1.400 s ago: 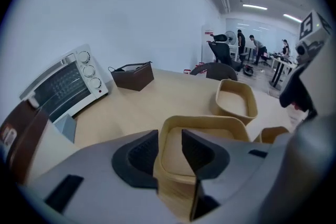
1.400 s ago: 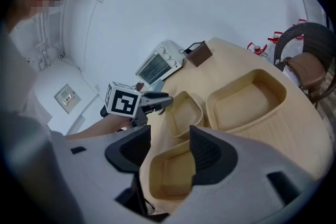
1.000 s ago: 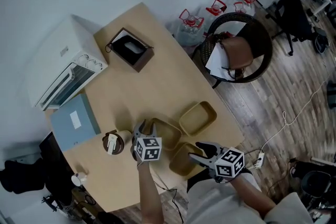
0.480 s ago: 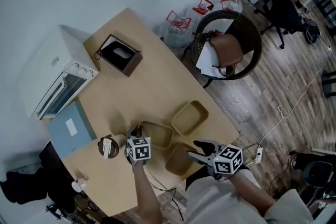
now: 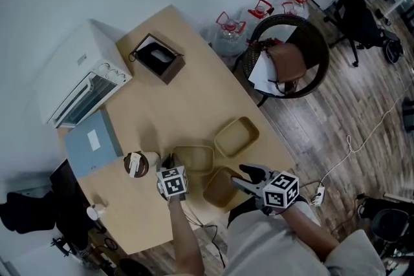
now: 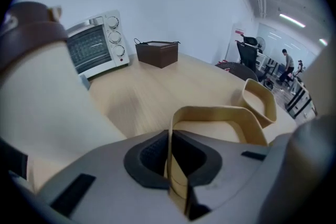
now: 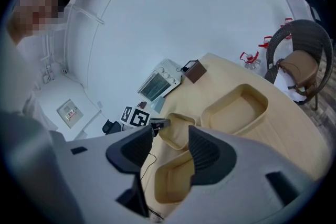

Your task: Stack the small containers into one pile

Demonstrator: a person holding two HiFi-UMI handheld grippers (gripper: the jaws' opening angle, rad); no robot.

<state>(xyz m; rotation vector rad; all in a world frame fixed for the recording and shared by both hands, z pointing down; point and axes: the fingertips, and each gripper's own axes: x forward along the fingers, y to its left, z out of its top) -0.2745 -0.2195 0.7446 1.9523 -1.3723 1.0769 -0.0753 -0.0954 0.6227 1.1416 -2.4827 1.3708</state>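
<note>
Three shallow tan containers lie on the wooden table [image 5: 187, 97]: a middle one [image 5: 194, 159], a far right one [image 5: 237, 136] and a near one [image 5: 222, 189]. My left gripper [image 5: 171, 161] is at the middle container's left end. In the left gripper view its jaws [image 6: 170, 152] are closing and the pads press on that container's thin wall [image 6: 210, 113]. My right gripper [image 5: 240, 176] hovers by the near container's right edge. Its jaws [image 7: 171, 136] are closing a little but stand apart with nothing gripped; the near container [image 7: 170, 183] lies below them.
A paper cup with a brown lid [image 5: 137, 163] stands just left of my left gripper. Further left are a blue box [image 5: 92, 142] and a white toaster oven [image 5: 77, 84]; a brown tissue box [image 5: 158, 58] sits at the back. A wicker chair [image 5: 288, 55] stands past the table's right edge.
My left gripper has come in at the middle container's left end and shut on its wall. The right gripper has stayed by the near container.
</note>
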